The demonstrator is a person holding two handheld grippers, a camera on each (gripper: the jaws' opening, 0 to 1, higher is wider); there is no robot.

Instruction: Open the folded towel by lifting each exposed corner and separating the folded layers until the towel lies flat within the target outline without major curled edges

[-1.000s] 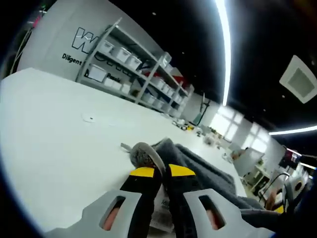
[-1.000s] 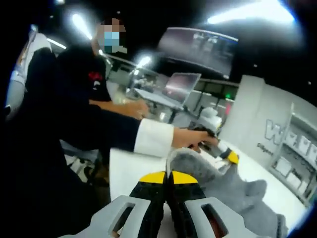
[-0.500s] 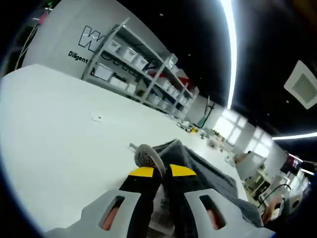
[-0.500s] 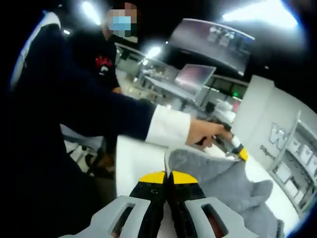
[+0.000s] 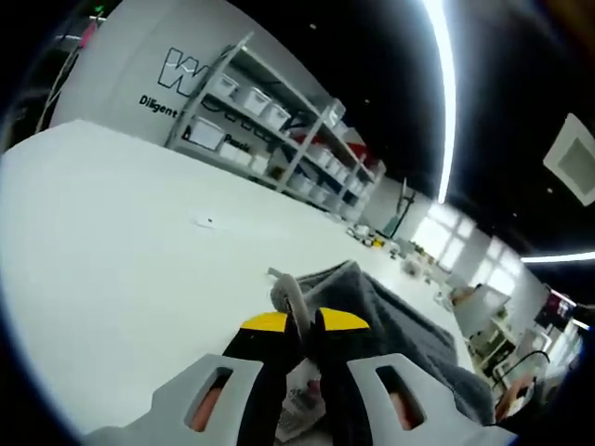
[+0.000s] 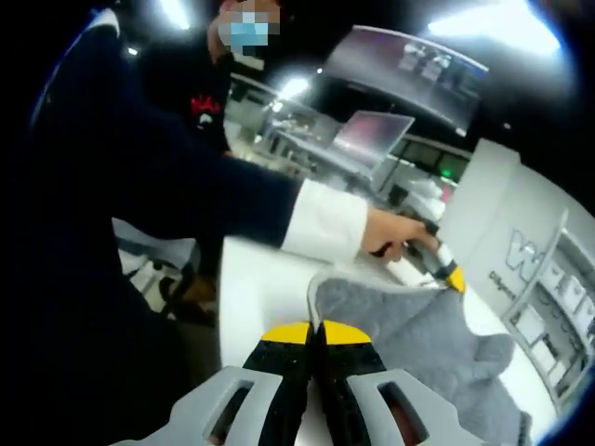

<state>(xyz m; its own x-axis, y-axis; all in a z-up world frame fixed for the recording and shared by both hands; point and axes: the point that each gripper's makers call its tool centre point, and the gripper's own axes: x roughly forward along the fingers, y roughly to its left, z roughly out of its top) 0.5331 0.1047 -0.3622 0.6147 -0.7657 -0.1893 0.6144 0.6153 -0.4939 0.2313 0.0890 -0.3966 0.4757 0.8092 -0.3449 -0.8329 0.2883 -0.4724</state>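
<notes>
1. In the left gripper view, black lettering on the grey back wall [image 5: 112, 65] reads a large outlined "W" above a smaller line starting "Diligent"; the metal shelving rack of white storage bins [image 5: 270, 121] cuts off the rest.
2. In the right gripper view the same outlined "W" shows on the far wall, beside blurred shelves.
3. A white care label [image 5: 296, 401] on the towel lies between the left jaws; its print is too small to read.
4. The left gripper [image 5: 303, 327], yellow-tipped, is clenched on a rolled corner of the soft grey terry towel [image 5: 390, 325], which trails away over the white table [image 5: 112, 260].
5. The right gripper [image 6: 314, 336] is pinched tight on another towel edge [image 6: 409, 325].
6. The person's hand [image 6: 390, 232], out of a white cuff and dark sleeve, grips the other gripper's handle at the towel's far corner.
</notes>
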